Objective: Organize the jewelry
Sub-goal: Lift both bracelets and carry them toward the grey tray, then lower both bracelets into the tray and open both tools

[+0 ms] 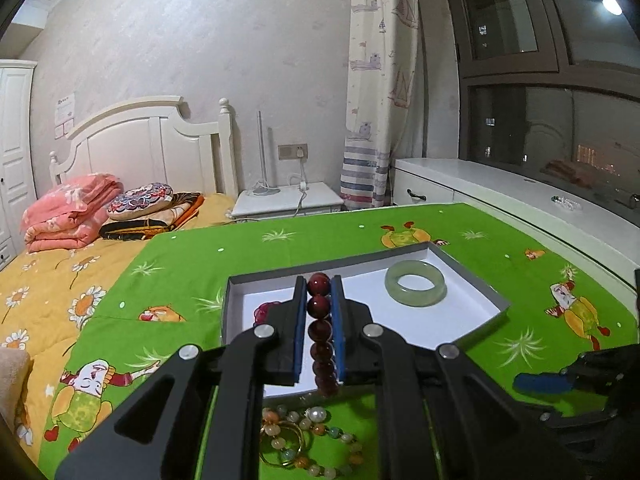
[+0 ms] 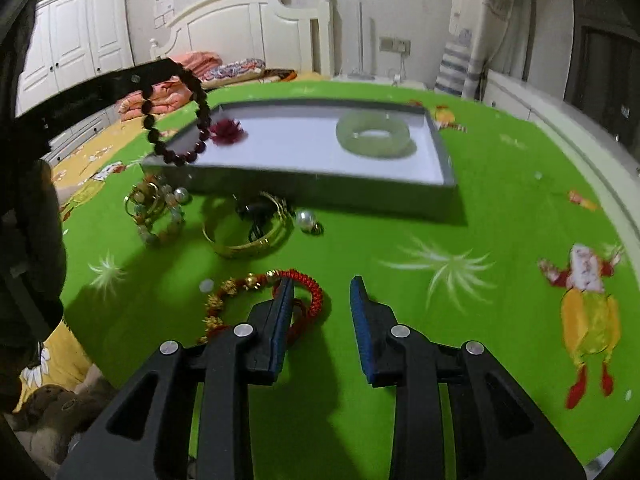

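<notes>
My left claw is clamped on a bracelet of dark red round beads, glossy and graded from bright maroon at the tips to near black lower down. The beads run in a line between the blue pads, and the loop hangs free in the air over the near left corner of a shallow grey tray with a white floor. Just below my left claw, on the green cartoon-print cloth, lies a tangle of pastel and pearl beads with a thin gold ring.

My right claw hovers low over the cloth with its fingers apart, holding nothing. Its left finger overlaps a red cord bracelet with gold charms. Beyond that sit a wide gold bangle and a loose pearl.

Inside the tray, a pale green jade bangle lies flat toward the right, and a small crimson flower-like piece sits near the left end.
</notes>
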Available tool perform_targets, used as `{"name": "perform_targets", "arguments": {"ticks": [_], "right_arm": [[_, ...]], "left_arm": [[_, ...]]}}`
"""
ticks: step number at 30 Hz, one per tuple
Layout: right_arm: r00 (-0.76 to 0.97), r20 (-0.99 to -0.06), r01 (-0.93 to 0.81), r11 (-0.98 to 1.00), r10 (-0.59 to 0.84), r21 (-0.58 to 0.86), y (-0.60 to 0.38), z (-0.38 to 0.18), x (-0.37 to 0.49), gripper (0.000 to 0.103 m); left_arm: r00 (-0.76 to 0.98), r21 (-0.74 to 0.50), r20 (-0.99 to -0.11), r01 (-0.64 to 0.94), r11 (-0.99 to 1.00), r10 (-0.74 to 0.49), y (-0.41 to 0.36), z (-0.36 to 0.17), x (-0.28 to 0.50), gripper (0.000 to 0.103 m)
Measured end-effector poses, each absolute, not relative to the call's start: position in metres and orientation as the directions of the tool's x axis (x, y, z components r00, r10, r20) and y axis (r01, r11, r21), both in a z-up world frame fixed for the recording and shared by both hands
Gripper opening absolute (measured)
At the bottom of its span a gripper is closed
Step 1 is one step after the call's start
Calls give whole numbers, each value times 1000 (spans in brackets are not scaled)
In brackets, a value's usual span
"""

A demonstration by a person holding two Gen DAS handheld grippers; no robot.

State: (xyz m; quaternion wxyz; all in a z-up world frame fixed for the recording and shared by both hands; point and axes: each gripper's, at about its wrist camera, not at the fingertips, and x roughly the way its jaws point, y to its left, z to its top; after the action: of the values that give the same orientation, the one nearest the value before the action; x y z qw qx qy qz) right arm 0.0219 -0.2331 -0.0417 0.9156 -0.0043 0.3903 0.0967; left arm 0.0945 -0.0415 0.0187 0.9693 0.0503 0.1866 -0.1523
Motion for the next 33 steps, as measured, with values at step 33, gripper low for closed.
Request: {"name": "perform_targets", "arguments": {"ticks": [33], "right_arm": [[852, -510, -193, 976, 118, -97, -189, 37, 108, 6]], "left_arm": [[873, 14, -414, 290, 957, -259, -26, 21, 126, 12]]}}
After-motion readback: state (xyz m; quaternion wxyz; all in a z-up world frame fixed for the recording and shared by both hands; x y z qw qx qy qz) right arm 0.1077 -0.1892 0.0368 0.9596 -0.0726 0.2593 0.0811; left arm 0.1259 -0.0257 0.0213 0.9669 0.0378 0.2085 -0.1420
